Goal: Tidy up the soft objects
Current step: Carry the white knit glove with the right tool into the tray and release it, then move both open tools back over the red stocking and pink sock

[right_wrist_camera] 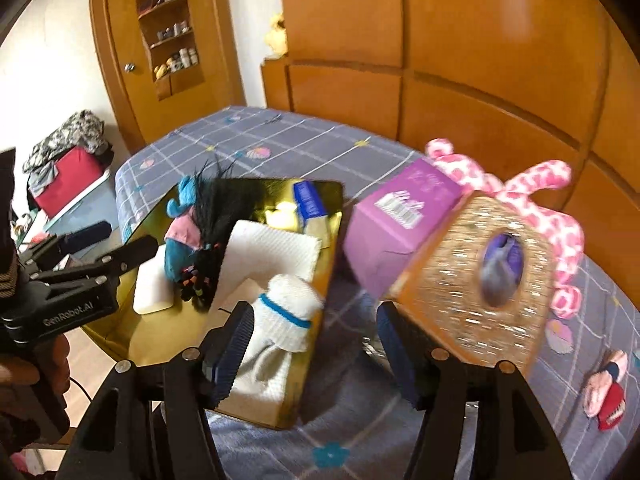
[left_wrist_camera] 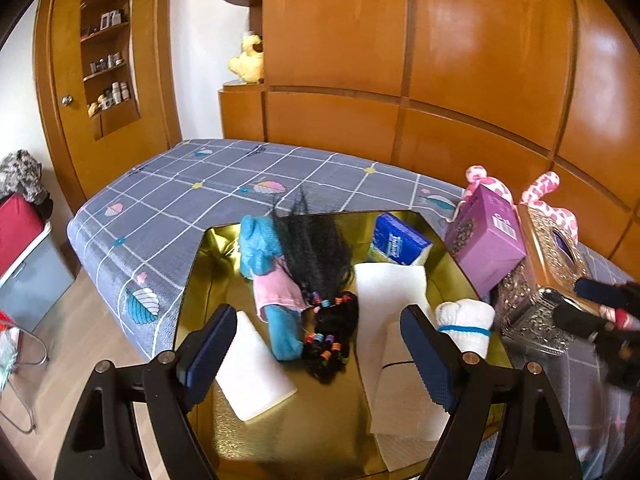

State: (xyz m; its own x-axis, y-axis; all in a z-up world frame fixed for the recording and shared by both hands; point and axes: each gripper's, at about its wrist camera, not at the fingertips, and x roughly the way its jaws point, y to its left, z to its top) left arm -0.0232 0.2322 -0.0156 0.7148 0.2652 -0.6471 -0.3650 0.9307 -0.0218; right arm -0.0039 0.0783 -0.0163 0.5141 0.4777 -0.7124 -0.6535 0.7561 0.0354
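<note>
The left gripper point(left_wrist_camera: 320, 344) hangs spread and empty over the gold tray point(left_wrist_camera: 280, 432), its blue pads above a white foam pad point(left_wrist_camera: 256, 376) and a paper towel point(left_wrist_camera: 396, 320). Between them lies a doll point(left_wrist_camera: 316, 300) with black beaded hair. The right gripper point(right_wrist_camera: 316, 344), also spread wide, holds nothing beside a rolled white sock point(right_wrist_camera: 292, 316) at the tray edge. Beyond sit a purple box point(right_wrist_camera: 396, 228), a glittery tissue box point(right_wrist_camera: 476, 280) and a pink plush point(right_wrist_camera: 556, 216) on the bed point(left_wrist_camera: 180, 188).

You're in a home bedroom: a bed point(left_wrist_camera: 192, 184) in a grey checked sheet, wooden wardrobe panels point(left_wrist_camera: 460, 60) right behind it.
</note>
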